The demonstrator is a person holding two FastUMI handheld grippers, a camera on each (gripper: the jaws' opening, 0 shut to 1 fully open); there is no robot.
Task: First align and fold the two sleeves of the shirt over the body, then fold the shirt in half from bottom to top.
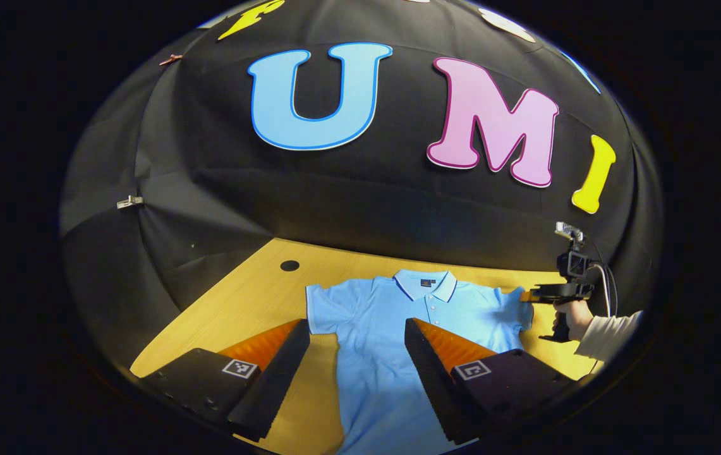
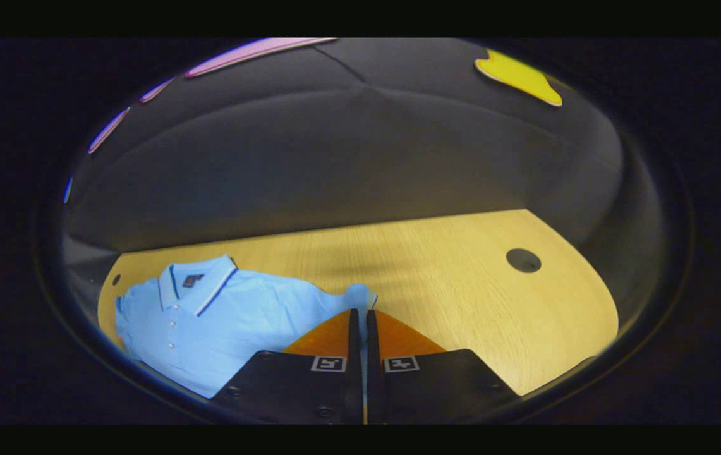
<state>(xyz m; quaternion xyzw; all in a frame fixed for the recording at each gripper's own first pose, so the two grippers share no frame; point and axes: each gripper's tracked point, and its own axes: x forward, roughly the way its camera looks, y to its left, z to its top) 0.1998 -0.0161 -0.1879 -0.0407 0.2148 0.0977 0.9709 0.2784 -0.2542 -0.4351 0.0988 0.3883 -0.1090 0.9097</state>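
Quickly, going left to right in the left gripper view, we saw the wooden table [image 1: 240, 303] with a dark round hole [image 1: 289, 265] ahead and to the left of the left gripper [image 1: 355, 332]. Its fingers stood wide apart and held nothing; the left one hung over bare table, the right one over the body of the shirt [image 1: 385, 328]. The light blue shirt lay flat, face up, collar [image 1: 424, 283] pointing away from us, straight ahead between the fingers. At its far right sleeve [image 1: 515, 309] we saw the right gripper [image 1: 534, 296], held by a hand [image 1: 572, 319] in a pale sleeve, tips at the cuff.

In the right gripper view, the shirt [image 2: 221, 322] lay ahead to the left. Our right gripper [image 2: 360, 316] was nearly closed, with a strip of blue sleeve cloth [image 2: 360, 296] pinched between its fingers. Bare table [image 2: 461, 284] and another hole [image 2: 522, 260] sat ahead to the right.
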